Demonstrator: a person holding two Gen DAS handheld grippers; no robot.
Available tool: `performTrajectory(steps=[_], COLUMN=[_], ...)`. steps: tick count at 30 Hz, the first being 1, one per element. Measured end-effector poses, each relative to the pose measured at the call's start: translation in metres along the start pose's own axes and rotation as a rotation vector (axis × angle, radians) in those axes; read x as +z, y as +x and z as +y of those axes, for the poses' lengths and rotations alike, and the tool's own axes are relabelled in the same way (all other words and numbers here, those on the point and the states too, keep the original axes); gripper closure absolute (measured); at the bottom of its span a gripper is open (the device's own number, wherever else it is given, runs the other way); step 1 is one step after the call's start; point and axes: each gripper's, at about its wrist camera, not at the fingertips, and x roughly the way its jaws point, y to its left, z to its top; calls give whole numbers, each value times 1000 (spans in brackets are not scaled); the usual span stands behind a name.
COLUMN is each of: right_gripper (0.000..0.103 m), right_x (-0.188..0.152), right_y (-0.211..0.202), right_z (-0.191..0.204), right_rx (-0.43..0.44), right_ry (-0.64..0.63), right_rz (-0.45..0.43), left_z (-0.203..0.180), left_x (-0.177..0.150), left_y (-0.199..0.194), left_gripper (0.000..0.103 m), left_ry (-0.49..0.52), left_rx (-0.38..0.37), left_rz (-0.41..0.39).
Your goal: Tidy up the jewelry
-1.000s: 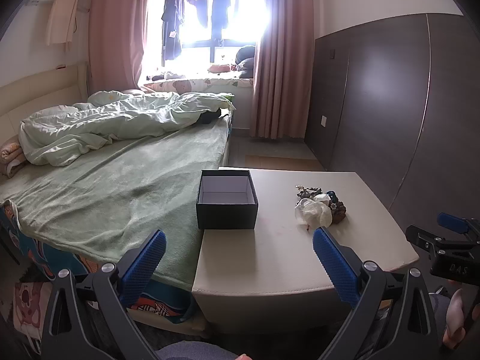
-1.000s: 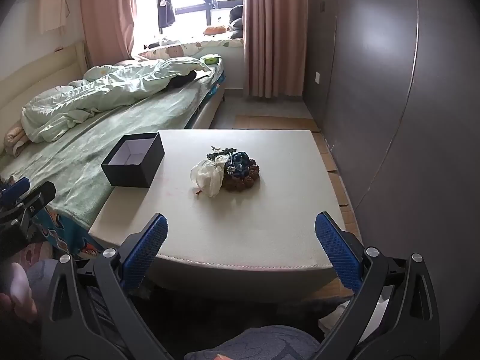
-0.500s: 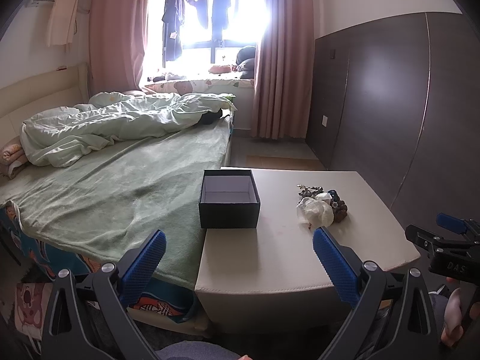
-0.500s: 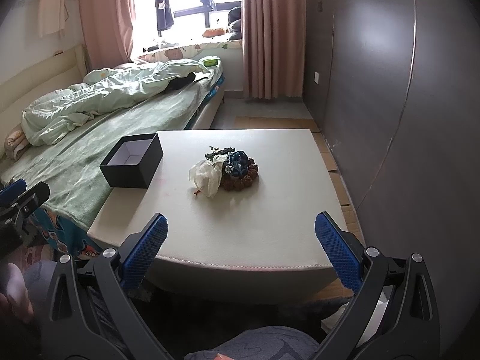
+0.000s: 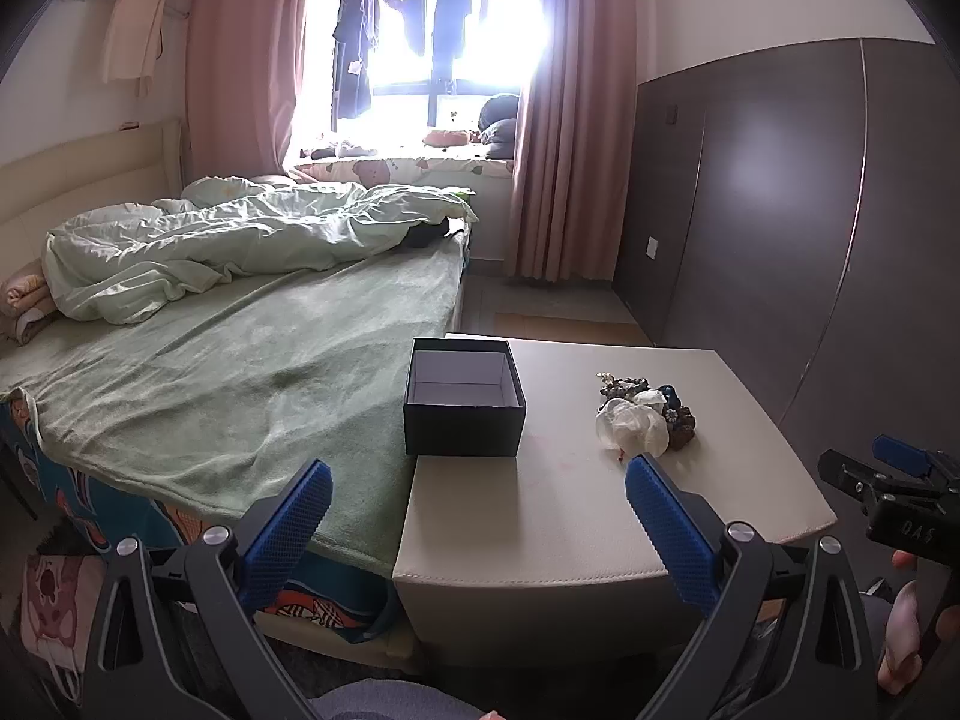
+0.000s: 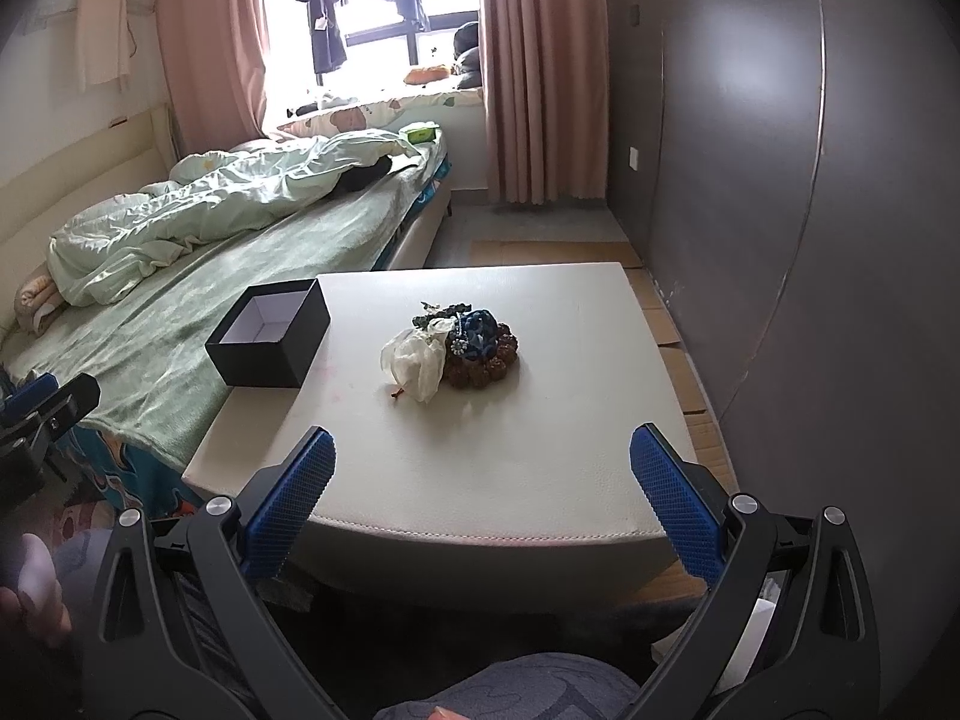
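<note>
On the cream padded table (image 6: 480,450), a heap of beaded jewelry (image 6: 474,342) lies near an open black cardboard box (image 6: 270,342); the left gripper (image 5: 477,492) and right gripper (image 6: 483,468) hover wide apart, empty.

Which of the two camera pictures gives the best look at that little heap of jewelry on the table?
The right wrist view: the jewelry pile sits near the picture's middle, showing brown beads, a blue piece and a white wrap. In the left wrist view the pile lies off to the right, smaller, the white wrap hiding much of it.
</note>
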Motion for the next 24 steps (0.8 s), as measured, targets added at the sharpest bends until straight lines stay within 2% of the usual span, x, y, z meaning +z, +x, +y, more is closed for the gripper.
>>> performTrajectory(steps=[24], right_gripper=[5], right_x=[-1], right_y=[-10], right_z=[-5], right_rx=[2], right_ry=[21], right_rz=[-12], left_z=[0], left_x=[-4], left_y=[-6], left_gripper=[8], left_ry=[13], left_rx=[14], left_rz=[-19])
